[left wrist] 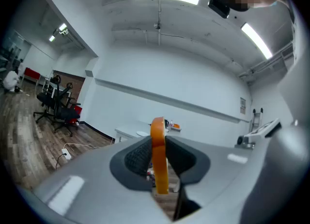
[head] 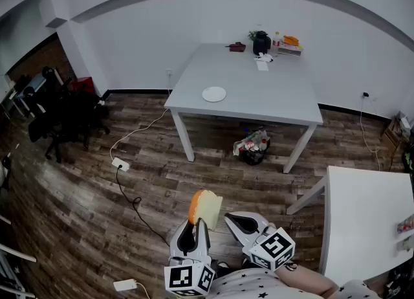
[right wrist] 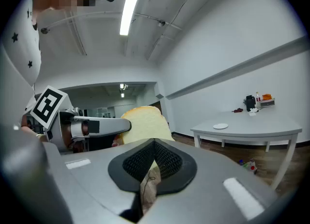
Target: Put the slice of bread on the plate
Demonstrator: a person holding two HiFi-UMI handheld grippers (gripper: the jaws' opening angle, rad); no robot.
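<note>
Inside the left tool (left wrist: 158, 146) sits the bread slice (left wrist: 159, 162) (upright); clamped.

Left gripper (head: 196, 223): held level, pointing away from the body, its marker cube nearest the person.
Left fingers (left wrist: 133, 157): clamped on the slice of bread (head: 206, 208), one pad on each flat face. The slice stands upright and edge-on between them, rising above the tips.
Right gripper (head: 231, 219): just right of the slice of bread, not touching it, tipped slightly downward.
Right fingers (right wrist: 140, 162): pressed together, nothing between them.
Right forearm (head: 304, 279): bare, behind its gripper, farther from the slice.
</note>
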